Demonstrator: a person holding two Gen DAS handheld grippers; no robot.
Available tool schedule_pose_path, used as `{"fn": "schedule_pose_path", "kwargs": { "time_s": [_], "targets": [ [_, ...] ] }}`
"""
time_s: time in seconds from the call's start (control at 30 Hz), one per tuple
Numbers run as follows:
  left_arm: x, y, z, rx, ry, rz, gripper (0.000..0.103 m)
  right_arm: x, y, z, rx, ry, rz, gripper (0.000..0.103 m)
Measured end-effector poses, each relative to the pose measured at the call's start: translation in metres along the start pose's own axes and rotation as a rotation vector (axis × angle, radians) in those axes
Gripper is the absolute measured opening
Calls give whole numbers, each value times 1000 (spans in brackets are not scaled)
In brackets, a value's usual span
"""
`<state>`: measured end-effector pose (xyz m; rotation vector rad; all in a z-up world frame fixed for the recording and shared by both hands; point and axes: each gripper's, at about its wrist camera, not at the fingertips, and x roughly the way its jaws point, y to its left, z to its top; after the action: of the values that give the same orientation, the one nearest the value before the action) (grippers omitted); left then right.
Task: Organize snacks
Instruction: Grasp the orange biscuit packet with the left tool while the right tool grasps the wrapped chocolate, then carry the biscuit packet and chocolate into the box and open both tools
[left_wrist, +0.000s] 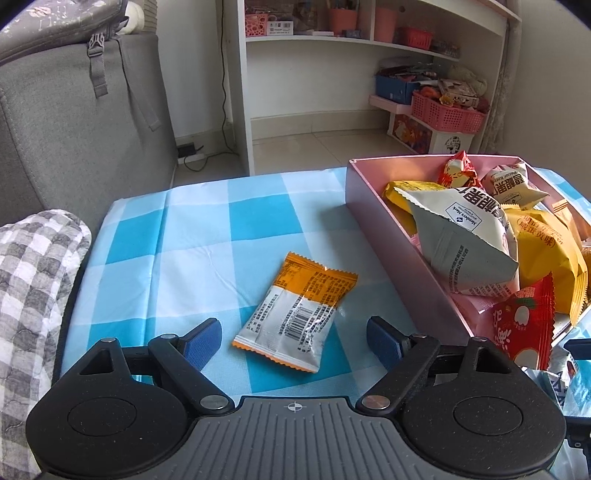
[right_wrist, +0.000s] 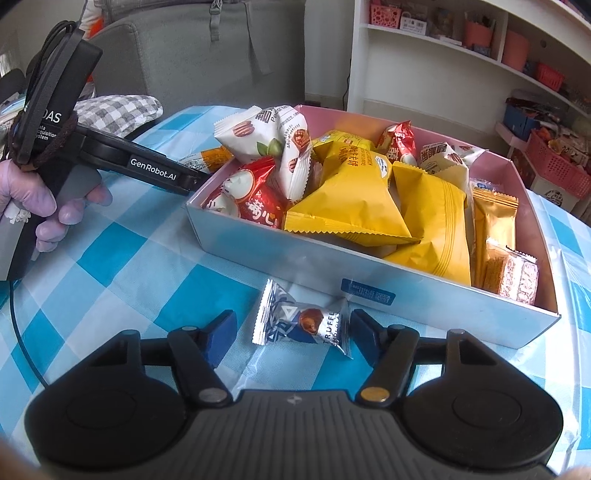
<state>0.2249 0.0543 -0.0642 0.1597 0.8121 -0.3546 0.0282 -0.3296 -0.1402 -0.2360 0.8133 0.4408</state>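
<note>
Both pairs of fingers stand apart: the left gripper (left_wrist: 294, 341) wide around an orange-and-white packet (left_wrist: 297, 313), the right gripper (right_wrist: 291, 334) narrower around a truffle candy (right_wrist: 303, 319), its right pad touching the wrapper's end, no firm grip visible. Under them, the blue-checked tablecloth (right_wrist: 122, 258) carries a pink box (right_wrist: 325, 258) packed with yellow, red and white snack bags. The packet lies left of the box; the candy lies just near its front wall.

White shelving unit (left_wrist: 369, 40) against pale wall (left_wrist: 192, 66), tiled floor (left_wrist: 325, 147), grey sofa (left_wrist: 74, 140), daylight on blue checked tablecloth (left_wrist: 192, 229)
</note>
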Motion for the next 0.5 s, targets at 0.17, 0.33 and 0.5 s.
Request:
{"fn": "schedule_pose_path", "kwargs": {
  "time_s": [0.17, 0.33, 0.5],
  "targets": [
    [8, -1, 8, 15, 2, 9, 79, 4, -3, -1, 23, -9, -7, 58],
    [4, -6, 10, 29, 2, 16, 44, 4, -6, 1, 32, -21, -3, 41],
    [-1, -12, 5, 17, -9, 45, 38, 0, -8, 5, 47, -20, 10, 36]
  ]
}}
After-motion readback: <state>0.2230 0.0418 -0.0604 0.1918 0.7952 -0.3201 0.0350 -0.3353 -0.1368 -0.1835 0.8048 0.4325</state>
